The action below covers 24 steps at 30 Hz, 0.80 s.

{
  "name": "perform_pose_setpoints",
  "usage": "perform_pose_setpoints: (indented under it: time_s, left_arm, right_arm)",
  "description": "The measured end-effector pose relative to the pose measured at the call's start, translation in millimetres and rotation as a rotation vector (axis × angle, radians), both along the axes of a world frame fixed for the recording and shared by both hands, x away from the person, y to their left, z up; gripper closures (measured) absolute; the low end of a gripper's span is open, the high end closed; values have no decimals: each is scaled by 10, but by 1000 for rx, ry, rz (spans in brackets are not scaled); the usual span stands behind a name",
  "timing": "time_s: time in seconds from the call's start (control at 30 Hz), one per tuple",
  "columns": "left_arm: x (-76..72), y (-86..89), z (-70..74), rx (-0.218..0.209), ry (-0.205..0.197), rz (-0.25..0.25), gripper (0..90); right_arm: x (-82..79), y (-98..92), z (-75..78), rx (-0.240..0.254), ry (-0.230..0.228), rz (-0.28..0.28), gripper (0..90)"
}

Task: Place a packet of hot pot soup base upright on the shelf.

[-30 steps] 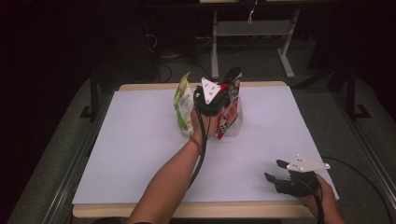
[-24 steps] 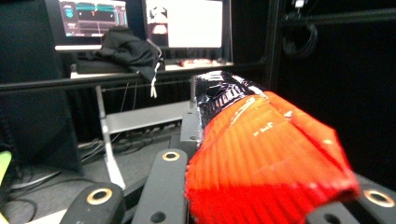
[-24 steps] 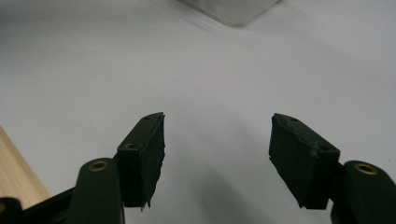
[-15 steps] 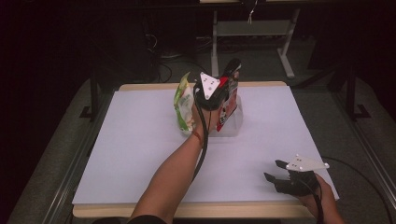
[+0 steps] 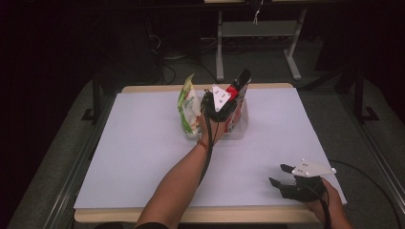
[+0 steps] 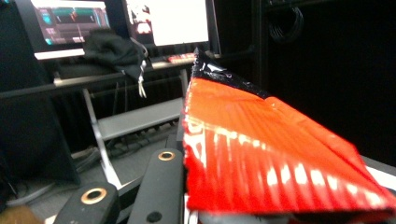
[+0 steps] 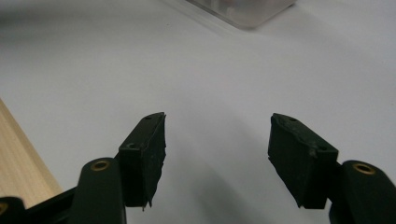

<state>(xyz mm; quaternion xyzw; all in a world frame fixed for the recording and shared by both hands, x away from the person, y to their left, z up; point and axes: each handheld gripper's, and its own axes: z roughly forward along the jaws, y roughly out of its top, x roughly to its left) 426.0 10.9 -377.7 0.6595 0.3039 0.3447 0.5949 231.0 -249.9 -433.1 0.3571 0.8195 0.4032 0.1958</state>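
Note:
A red snack bag [image 5: 237, 88] with a black top stands tilted in a clear plastic container [image 5: 241, 127] at the far middle of the table. My left gripper [image 5: 231, 103] is shut on it from the near side. Its jaws have just been opening slightly, with the bag still between them. In the left gripper view the red bag [image 6: 261, 154] lies against one black finger [image 6: 156, 186], and the other finger is hidden behind the bag. A green and white snack bag [image 5: 188, 107] stands upright just left of the container. My right gripper [image 5: 280, 174] rests open near the front right edge, its jaws [image 7: 217, 149] holding nothing.
The white table top [image 5: 129, 157] has a wooden rim [image 7: 18, 158] along its edges. A corner of the clear container [image 7: 243, 9] lies far ahead of the right gripper. Beyond the table stand a desk frame [image 5: 258, 33], cables and lit monitors [image 6: 168, 21].
My left hand has sunk a little with the red bag, lowering it towards the container. The right gripper has stayed in place.

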Motion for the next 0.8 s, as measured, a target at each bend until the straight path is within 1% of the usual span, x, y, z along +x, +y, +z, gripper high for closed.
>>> perform_pose_setpoints:
  time_s: [0.07, 0.2, 0.23, 0.4, 0.47, 0.57, 0.63, 0.77, 0.8]
  left_arm:
    - [-1, 34, 6, -11, 13, -1, 720]
    - [-12, 55, 20, 10, 23, -13, 706]
    - [-16, 57, 14, 4, 24, -17, 704]
    - [-33, 90, 7, 8, 35, -30, 692]
    - [-41, 113, -2, 37, 33, -31, 681]
    - [-55, 150, -23, 63, 31, -38, 671]
    - [-67, 176, -34, 71, 29, -52, 660]
    - [-93, 220, -27, 94, 24, -60, 651]
    - [-98, 226, -24, 94, 24, -65, 649]
  right_arm:
    - [0, 1, -1, 1, 3, 0, 362]
    - [13, 4, -9, -2, 7, -1, 361]
    - [10, 7, -9, -3, 8, 1, 361]
    - [5, 14, -13, -9, 6, 5, 360]
    - [7, 14, -15, -10, 8, 8, 362]
    - [9, 16, -17, -12, 11, 13, 373]
    - [11, 23, -18, -13, 12, 13, 373]
    - [10, 36, -22, -19, 16, 18, 378]
    - [11, 38, -24, -19, 17, 19, 378]
